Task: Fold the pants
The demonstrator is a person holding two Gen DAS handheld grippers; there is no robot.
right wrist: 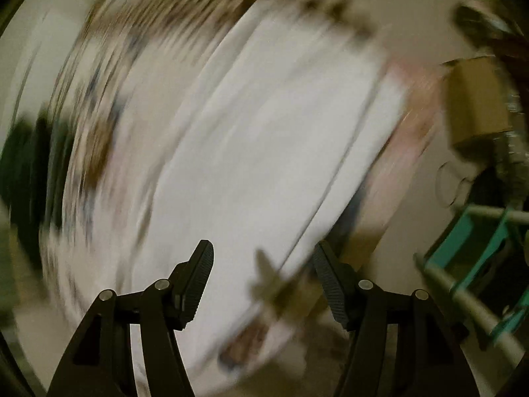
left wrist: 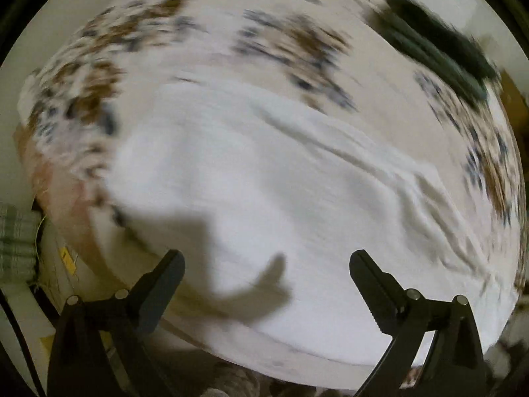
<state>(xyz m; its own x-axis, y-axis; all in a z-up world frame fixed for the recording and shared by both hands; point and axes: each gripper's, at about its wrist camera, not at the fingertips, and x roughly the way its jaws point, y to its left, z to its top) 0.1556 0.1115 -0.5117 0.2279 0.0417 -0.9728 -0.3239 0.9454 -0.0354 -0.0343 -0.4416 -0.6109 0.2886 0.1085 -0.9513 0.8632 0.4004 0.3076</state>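
- Left gripper (left wrist: 267, 261): jaws spread wide, nothing between them, pointing steeply down above the pants (left wrist: 264, 182); only its own shadow lies on the cloth below.
- Right gripper (right wrist: 263, 258): jaws partly open, not as wide as the left, and empty; a straight edge of the pants (right wrist: 264, 125) runs up and away from the gap, but the pads are not on it.
- The pants are white and lie spread on a patterned cover (left wrist: 99, 99) with brown and dark blotches. Creases run in a diagonal band across the right side in the left view; the near part looks smoother.
- Both views are smeared, the right one heavily, so seams, waistband and hems cannot be made out.
- A dark green garment (left wrist: 439, 49) lies well apart, at the far edge of the cover.
- Judged step: both hands free, between a fold and the next grasp.
- To do it well:
  - pick two matching points on one edge;
  - pinch every layer, not only the top one;
  - lift both ends evenly;
  - lay the edge down aligned;
  - flatten the creased band first, or the wrinkles get folded in.
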